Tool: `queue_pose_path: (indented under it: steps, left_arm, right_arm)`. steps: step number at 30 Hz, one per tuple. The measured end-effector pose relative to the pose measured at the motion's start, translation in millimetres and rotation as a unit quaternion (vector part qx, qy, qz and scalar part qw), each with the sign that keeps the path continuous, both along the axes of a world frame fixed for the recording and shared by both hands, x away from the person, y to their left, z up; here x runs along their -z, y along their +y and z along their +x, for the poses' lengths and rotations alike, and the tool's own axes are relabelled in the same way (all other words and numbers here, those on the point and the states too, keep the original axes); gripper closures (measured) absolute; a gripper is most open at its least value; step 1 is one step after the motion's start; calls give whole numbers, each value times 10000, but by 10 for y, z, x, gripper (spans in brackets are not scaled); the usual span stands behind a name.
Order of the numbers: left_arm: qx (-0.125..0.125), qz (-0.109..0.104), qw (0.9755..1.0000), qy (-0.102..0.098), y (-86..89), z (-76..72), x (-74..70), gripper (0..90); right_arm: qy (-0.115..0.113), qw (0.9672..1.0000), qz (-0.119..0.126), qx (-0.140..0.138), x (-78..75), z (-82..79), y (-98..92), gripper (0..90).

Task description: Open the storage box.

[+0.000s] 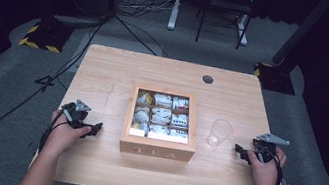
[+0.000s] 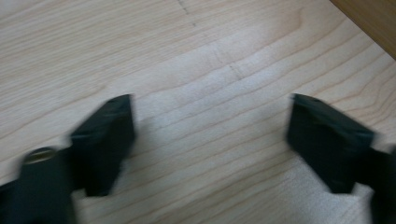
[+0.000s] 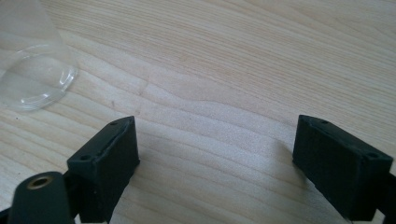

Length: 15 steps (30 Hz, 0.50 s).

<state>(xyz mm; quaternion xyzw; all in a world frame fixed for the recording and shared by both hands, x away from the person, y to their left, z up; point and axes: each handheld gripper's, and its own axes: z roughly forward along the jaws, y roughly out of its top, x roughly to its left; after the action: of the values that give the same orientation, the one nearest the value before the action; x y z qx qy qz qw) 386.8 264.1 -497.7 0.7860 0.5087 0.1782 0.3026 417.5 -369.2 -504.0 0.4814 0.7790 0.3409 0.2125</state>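
Two forearms come in from the near edge of the high view, each hand wrapped around a gripper resting low over the wooden tabletop point(image 1: 105, 163). At the left, the left gripper point(image 1: 94, 127) points its fingers toward the wooden tea box point(image 1: 157, 150), which stands just beyond their tips, apart from them. In the left gripper view its two black fingers point(image 2: 105, 140) are spread wide with nothing but bare wood grain between them; a corner of darker wood shows far off past the right-hand finger.

At the right, the right gripper point(image 1: 241, 152) aims its fingers toward the clear glass cup point(image 1: 219, 132), which stands upright near them and slightly beyond, between the fingers and the tea box. In the right gripper view these fingers point(image 3: 109, 163) also stand spread apart, holding nothing, and the base of the glass cup point(image 3: 35, 70) sits ahead of and outside the left-hand finger, not touching it.

The tea box sits in the middle of the tabletop, between the two sets of fingers, lid off or open, with "TEA" on its front wall. Its nine square compartments hold tea bags point(image 1: 161, 115), mostly white packets. A round dark hole point(image 1: 208, 79) lies in the tabletop well beyond the right fingers.
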Motion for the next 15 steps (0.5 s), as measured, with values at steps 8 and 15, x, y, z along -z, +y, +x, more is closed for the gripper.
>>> queue_pose_path:
  steps: [8, 15]
  left_arm:
    - [-77, -74, 9998, -189, 4, 4, -247, 298]
    - [35, -146, 9990, -430, -78, -53, -492, 303]
  right_arm:
    - [7, 10000, 7, -5, 0, 19, 9, 144]
    - [-1, 10000, -3, 0, 0, 22, 13, 146]
